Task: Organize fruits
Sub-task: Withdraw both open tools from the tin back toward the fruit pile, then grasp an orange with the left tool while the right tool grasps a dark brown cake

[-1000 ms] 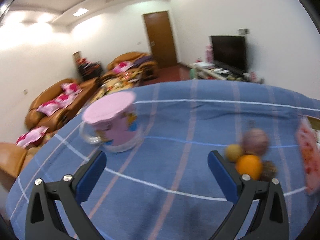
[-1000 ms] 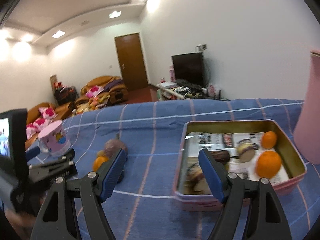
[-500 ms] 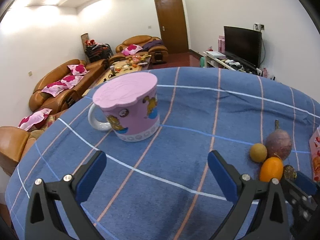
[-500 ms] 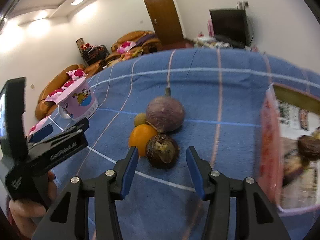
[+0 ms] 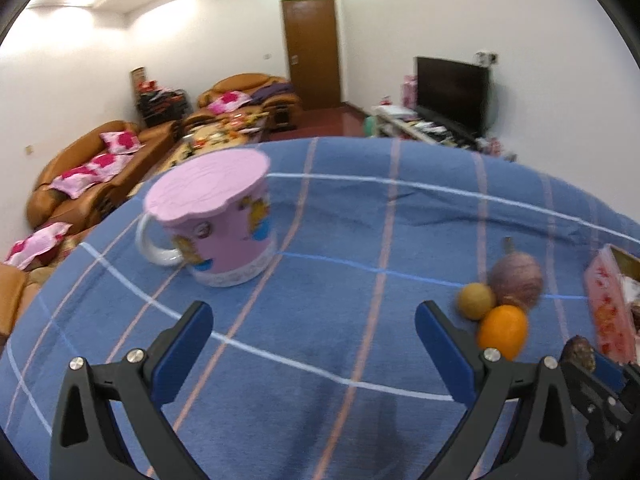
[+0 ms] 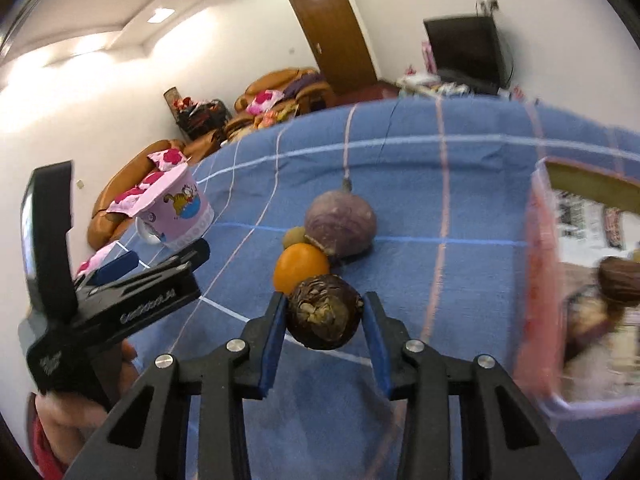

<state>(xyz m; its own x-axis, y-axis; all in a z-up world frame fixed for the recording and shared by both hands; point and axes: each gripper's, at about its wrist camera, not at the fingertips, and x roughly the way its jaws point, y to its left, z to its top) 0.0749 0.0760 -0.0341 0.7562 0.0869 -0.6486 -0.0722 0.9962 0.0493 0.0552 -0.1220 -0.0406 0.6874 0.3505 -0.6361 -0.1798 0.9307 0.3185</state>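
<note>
We hold the right gripper point(image 6: 323, 314) low over the blue plaid cloth point(image 6: 420, 184) that covers the counter, its blue fingers point(image 6: 275, 332) clamped on a dark brown, rough-skinned round fruit point(image 6: 324, 312), one pad against each side of it. Whether the fruit rests on the cloth or hangs just above it, we cannot tell.

Just beyond that fruit lies an orange point(image 6: 301, 267), and behind the orange a purple bulb-shaped fruit with a stem point(image 6: 340, 222) and a small yellow-green fruit point(image 6: 294, 237); the three sit bunched together, touching or nearly so. To the right stands a pink-walled tin tray point(image 6: 538, 280) lined with printed paper, blurred in this view, with dark fruit inside it.

Our left gripper point(image 5: 312, 340) hovers above bare cloth with its fingers point(image 5: 182, 346) wide apart, holding nothing. Ahead of it to the left stands a pink cartoon mug point(image 5: 224, 224) with a white handle and a pink lid on top. In the left wrist view the fruit cluster lies to the right of the right-hand finger, and the tip of the right gripper with the brown fruit shows at the lower right edge, near the tray's pink wall.
</note>
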